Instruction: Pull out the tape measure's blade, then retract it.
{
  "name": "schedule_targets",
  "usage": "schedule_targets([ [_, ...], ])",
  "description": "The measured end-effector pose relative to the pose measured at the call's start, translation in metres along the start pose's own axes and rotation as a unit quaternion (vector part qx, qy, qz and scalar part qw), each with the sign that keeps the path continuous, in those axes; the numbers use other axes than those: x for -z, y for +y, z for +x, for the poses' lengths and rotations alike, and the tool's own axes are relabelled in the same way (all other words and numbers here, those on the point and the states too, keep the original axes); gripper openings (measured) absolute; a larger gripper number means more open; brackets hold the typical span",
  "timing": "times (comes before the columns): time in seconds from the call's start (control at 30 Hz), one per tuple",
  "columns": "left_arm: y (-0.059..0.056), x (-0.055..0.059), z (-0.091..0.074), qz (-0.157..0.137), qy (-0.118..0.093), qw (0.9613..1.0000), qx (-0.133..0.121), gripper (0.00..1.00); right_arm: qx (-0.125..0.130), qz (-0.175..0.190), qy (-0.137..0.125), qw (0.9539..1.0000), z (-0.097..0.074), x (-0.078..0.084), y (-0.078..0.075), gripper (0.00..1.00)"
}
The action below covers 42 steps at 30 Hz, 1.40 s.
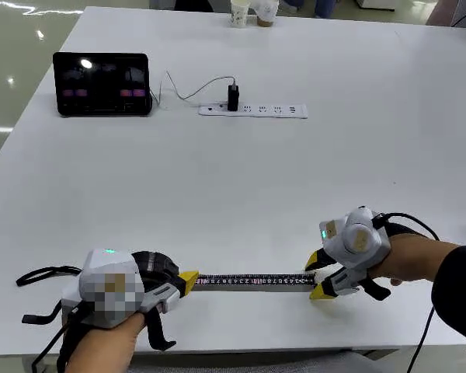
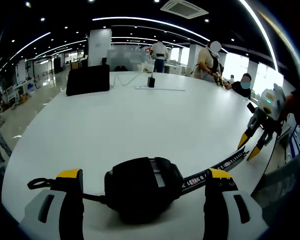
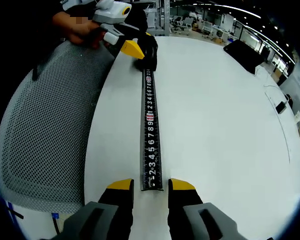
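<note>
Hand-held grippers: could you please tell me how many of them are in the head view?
2. The left hand-held gripper is at lower left, flanking the tape measure case; the right hand-held gripper is at lower right, at the end of the blade.

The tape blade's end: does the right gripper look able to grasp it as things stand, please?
Probably yes: the blade's end lies between the right gripper's open fingers, with nothing in between.

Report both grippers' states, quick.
Left gripper: open, jaws either side of the case, gaps showing.
Right gripper: open, the blade end lying between its jaws.
</note>
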<state>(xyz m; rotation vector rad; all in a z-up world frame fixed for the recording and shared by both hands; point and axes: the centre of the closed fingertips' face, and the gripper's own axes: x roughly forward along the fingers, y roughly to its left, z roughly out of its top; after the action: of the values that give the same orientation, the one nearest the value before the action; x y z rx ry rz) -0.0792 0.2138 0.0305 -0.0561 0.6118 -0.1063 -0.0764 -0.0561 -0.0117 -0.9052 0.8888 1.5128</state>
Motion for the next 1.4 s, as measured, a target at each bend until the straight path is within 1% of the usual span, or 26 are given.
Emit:
schedule_targets([
  [0.13,0.000,-0.001,0.000,0.000,-0.002,1.0000,0.001,0.99,0.000,-0.002,0.002,1.0000,0.001,0.001,-0.001,0.19],
  [0.2,0.001,0.001,0.000,-0.003,0.001,1.0000,-0.001,0.99,0.001,0.003,0.003,1.0000,0.001,0.001,-0.002,0.18],
  [0.3,0.003,0.001,0.000,-0.008,0.003,1.0000,-0.002,0.99,-0.001,-0.001,0.007,1.0000,0.001,0.002,-0.002,0.17],
  [0.4,0.000,0.001,0.000,-0.004,0.004,1.0000,0.000,0.99,0.004,0.008,0.013,0.9999,0.000,0.004,-0.003,0.13],
  [0.5,-0.002,0.002,0.001,0.002,0.006,1.0000,0.003,0.99,0.006,0.003,0.019,0.9998,0.002,0.003,-0.003,0.12],
  [0.53,-0.003,0.002,0.001,0.004,0.005,1.0000,0.004,0.98,0.008,0.007,0.025,0.9996,0.002,0.004,-0.003,0.12],
  [0.6,-0.003,0.001,0.001,0.009,0.005,0.9999,0.003,0.93,0.010,0.019,0.028,0.9994,0.002,0.003,-0.004,0.12],
  [0.73,-0.004,0.004,0.001,0.015,0.013,0.9998,0.002,0.90,0.008,0.038,0.025,0.9989,0.002,0.003,-0.006,0.11],
  [0.8,-0.002,0.005,0.001,0.015,0.017,0.9997,-0.003,0.88,0.003,0.028,0.022,0.9994,0.001,0.003,-0.005,0.11],
  [0.97,0.002,0.005,0.001,0.010,0.018,0.9997,-0.012,0.81,0.000,0.034,0.020,0.9992,0.002,0.003,-0.005,0.11],
  [1.07,0.001,0.006,0.004,0.011,0.022,0.9996,-0.013,0.77,-0.001,0.040,0.026,0.9989,0.002,0.003,-0.006,0.11],
  [1.17,0.002,0.009,0.006,0.006,0.026,0.9995,-0.015,0.74,0.001,0.047,0.036,0.9982,0.003,0.002,-0.006,0.11],
  [1.27,0.007,0.008,0.004,-0.015,0.027,0.9993,-0.022,0.68,0.001,0.042,0.048,0.9980,0.004,0.002,-0.006,0.11],
  [1.33,0.006,0.009,0.006,-0.024,0.026,0.9993,-0.014,0.67,0.003,0.041,0.050,0.9979,0.003,0.003,-0.006,0.11],
  [1.4,-0.001,0.010,0.007,-0.032,0.028,0.9991,0.004,0.63,0.003,0.042,0.047,0.9980,0.003,0.003,-0.006,0.11],
])
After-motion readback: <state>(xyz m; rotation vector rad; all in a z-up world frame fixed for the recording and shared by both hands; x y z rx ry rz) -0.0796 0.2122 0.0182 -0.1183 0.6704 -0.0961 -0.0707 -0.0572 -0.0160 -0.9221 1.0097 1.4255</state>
